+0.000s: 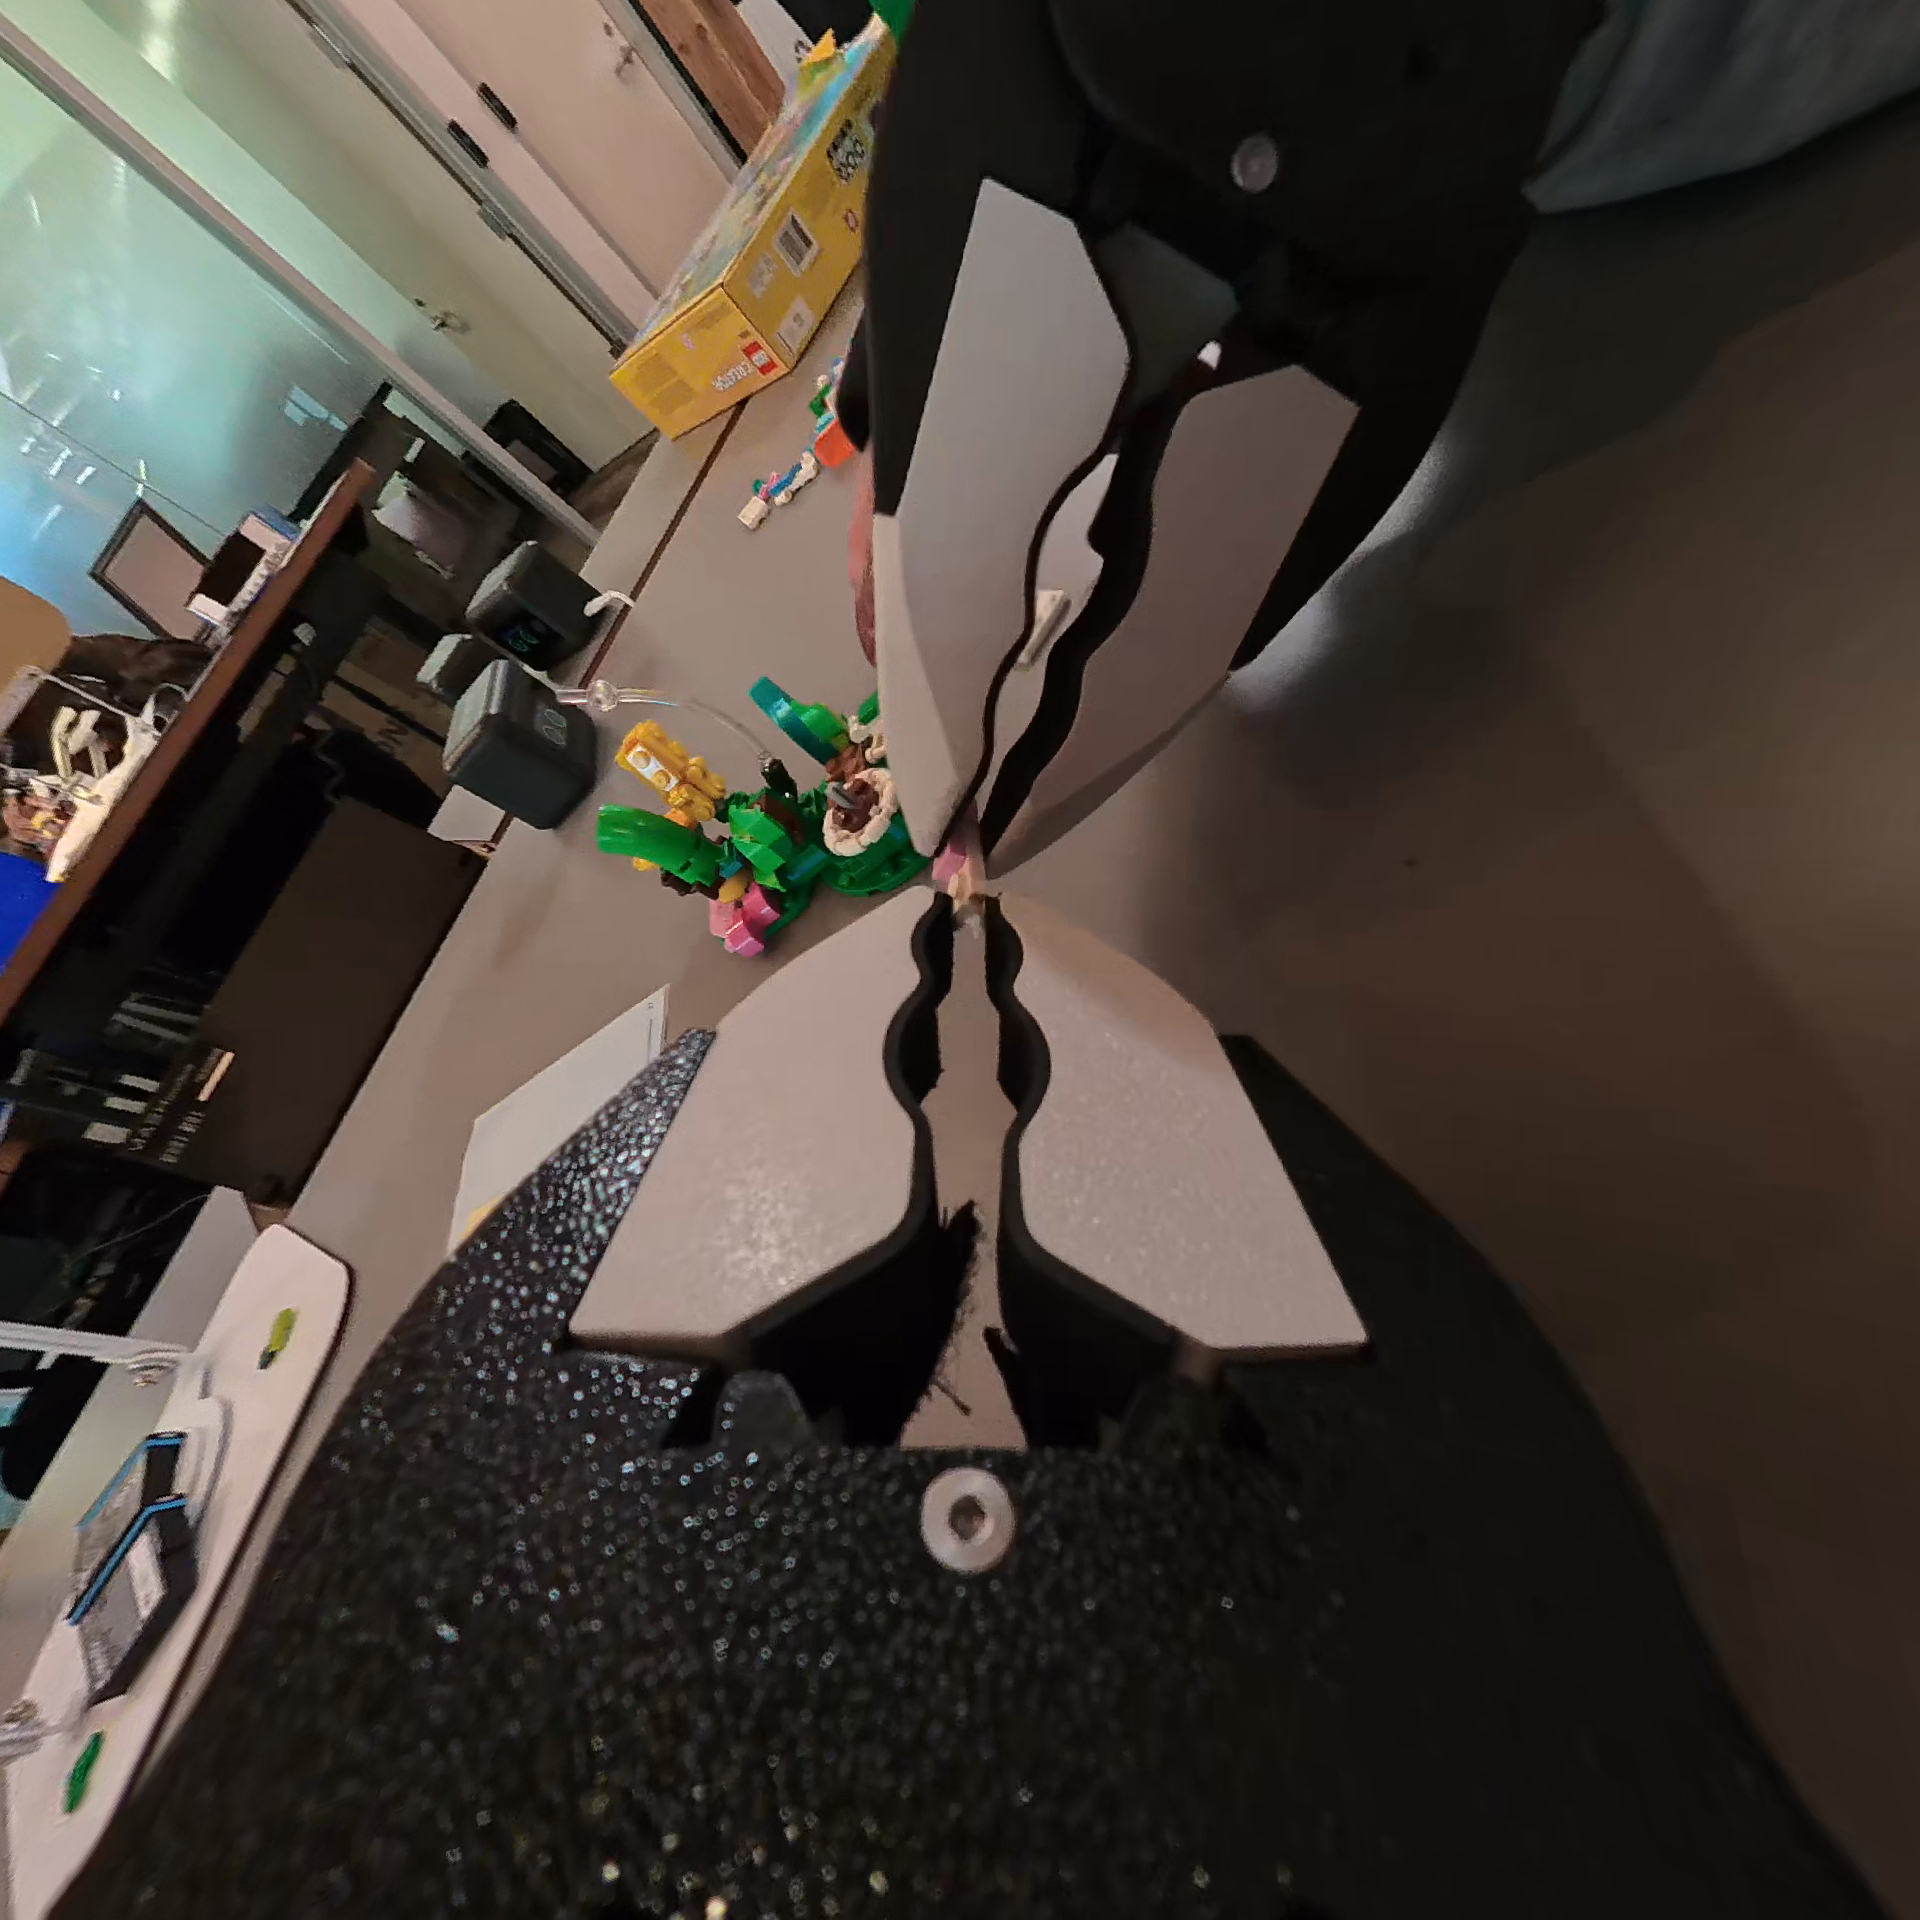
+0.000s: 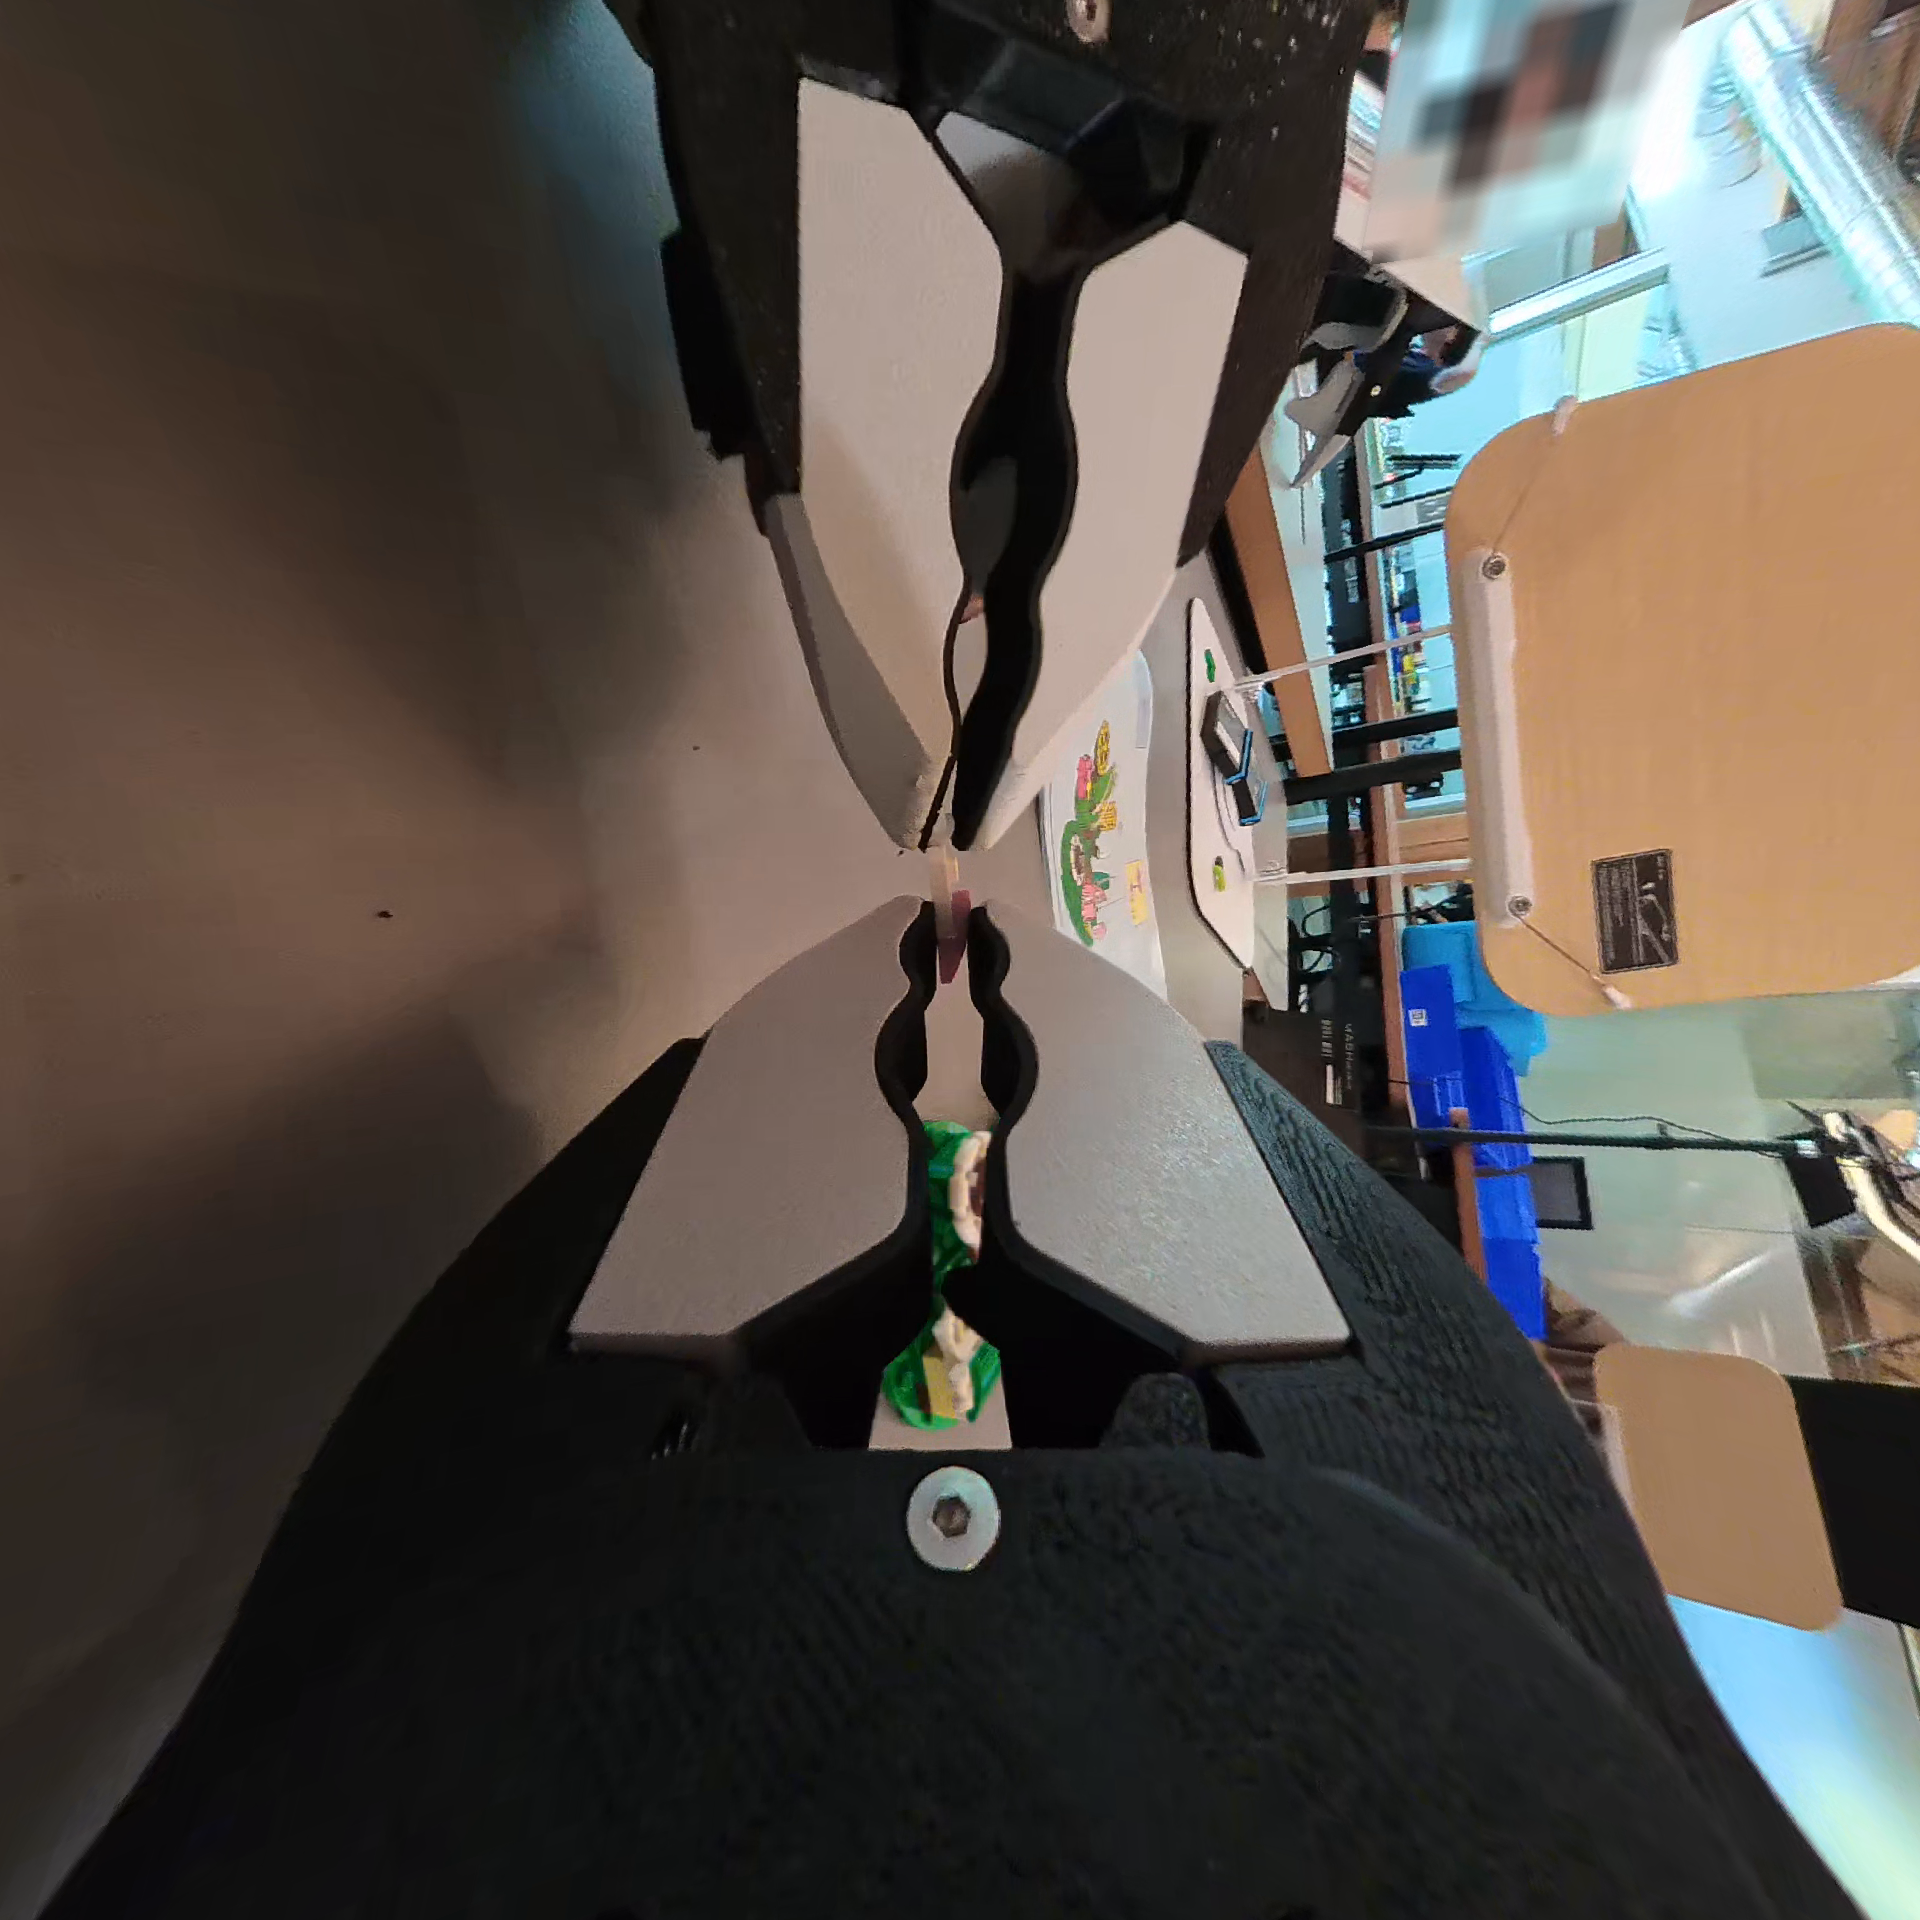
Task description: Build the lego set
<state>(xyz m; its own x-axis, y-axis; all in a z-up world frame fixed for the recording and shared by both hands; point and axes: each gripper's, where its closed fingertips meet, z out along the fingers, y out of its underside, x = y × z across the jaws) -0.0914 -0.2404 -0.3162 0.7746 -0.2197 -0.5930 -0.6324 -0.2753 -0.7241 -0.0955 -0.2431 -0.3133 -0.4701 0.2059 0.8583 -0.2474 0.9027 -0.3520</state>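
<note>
My left gripper [image 1: 968, 906] is shut on a small cream piece [image 1: 966, 894]. My right gripper [image 1: 966, 831] comes in from above, tip to tip with it, shut on a small pink piece [image 1: 951, 862]. The two pieces touch, held above the grey table [image 1: 1507, 935]. In the right wrist view my right gripper [image 2: 948, 914] pinches the pink piece [image 2: 951, 940], and my left gripper [image 2: 940, 831] opposite holds the cream piece [image 2: 940, 868]. The lego build [image 1: 769, 831], with green plants and yellow and pink flowers, stands on the table behind the tips. It also shows through the right gripper's gap [image 2: 956, 1195].
A yellow lego box [image 1: 748, 301] and loose pieces [image 1: 790, 478] lie farther back. Two dark box-shaped devices [image 1: 520, 743] stand at the table's edge. The instruction booklet [image 2: 1091, 831] and a white board [image 2: 1221, 790] lie beyond. A wooden chair back [image 2: 1683, 675] stands off the table.
</note>
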